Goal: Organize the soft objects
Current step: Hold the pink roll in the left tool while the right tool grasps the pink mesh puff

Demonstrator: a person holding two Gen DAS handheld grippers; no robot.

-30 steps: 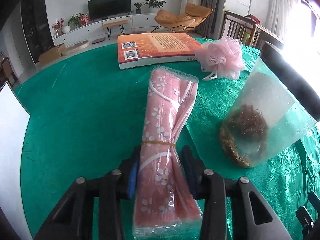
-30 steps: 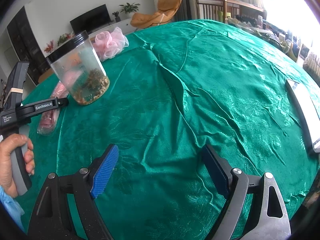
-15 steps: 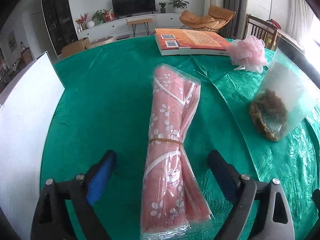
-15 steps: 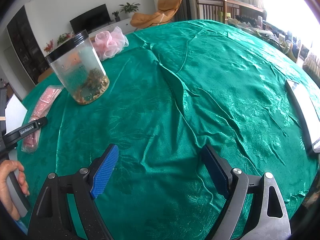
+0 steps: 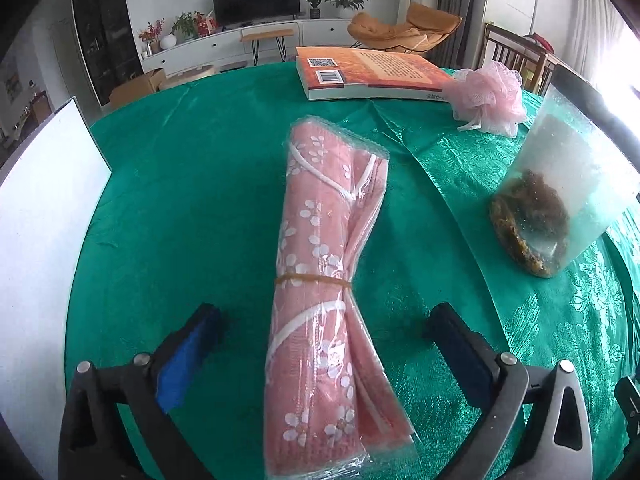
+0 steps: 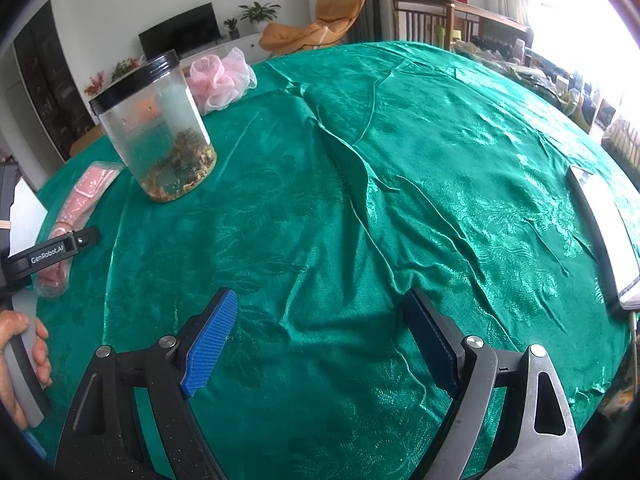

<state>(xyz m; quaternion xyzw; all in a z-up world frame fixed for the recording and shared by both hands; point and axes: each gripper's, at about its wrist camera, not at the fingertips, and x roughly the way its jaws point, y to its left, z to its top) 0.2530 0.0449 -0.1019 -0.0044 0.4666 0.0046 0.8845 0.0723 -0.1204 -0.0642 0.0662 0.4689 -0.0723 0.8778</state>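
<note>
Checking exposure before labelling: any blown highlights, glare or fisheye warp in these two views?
Left wrist: window light clips at the right edge, washing out the top of the plastic jar; glare streaks the wrapper of the pink roll; the book bends with the lens. Right wrist: the upper right corner is blown out, sheen patches on the green tablecloth, and the table edge bulges.

Left wrist view: close, angled down along the table [image 5: 208, 184]; faces the TV wall
Right wrist view: close, angled down; faces open cloth
Shared: jar [image 5: 568, 196] [image 6: 158, 128]; pink puff [image 5: 486, 98] [image 6: 218, 76]
</note>
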